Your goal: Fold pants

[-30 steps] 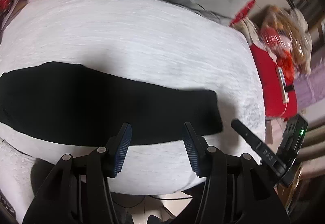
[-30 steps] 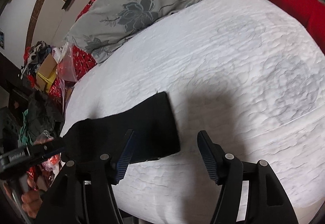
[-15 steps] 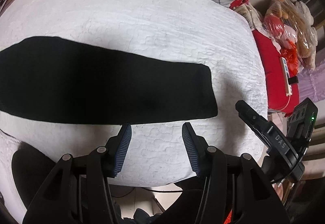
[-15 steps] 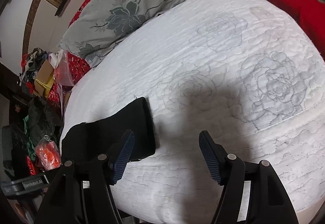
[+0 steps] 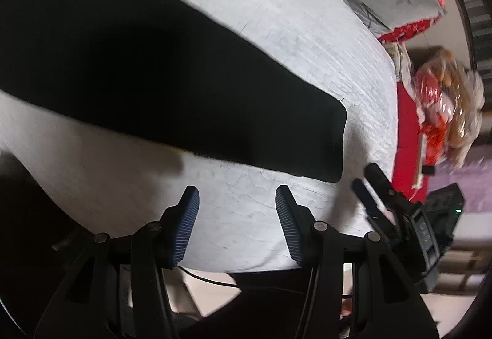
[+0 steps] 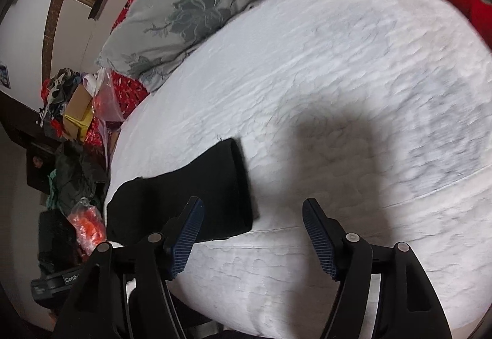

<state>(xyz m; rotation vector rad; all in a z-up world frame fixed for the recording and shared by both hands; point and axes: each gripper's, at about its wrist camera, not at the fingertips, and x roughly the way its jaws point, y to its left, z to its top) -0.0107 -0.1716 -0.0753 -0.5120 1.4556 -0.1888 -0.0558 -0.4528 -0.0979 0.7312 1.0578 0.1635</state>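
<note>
Black pants (image 5: 153, 77) lie flat as one long strip across the white quilted bed (image 5: 276, 16). My left gripper (image 5: 236, 197) hovers open just short of the strip's near edge, close to its squared end, with nothing between the fingers. In the right wrist view the squared end of the pants (image 6: 209, 185) lies just beyond the left fingertip (image 6: 193, 210). My right gripper (image 6: 253, 206) is open over bare quilt (image 6: 338, 77) beside that end and holds nothing. The right gripper (image 5: 378, 194) also shows at the right of the left wrist view.
A grey floral pillow (image 6: 190, 1) lies at the far side of the bed over red bedding. Plastic-wrapped red and tan bundles (image 5: 446, 99) sit off the bed's right end. Boxes, clothes and an orange bag (image 6: 89, 225) crowd the floor at the left end.
The left gripper has sunk toward the bed and rolled, so the pants fill more of its view. The right gripper has shifted a little, bringing the pants' end closer to its left finger.
</note>
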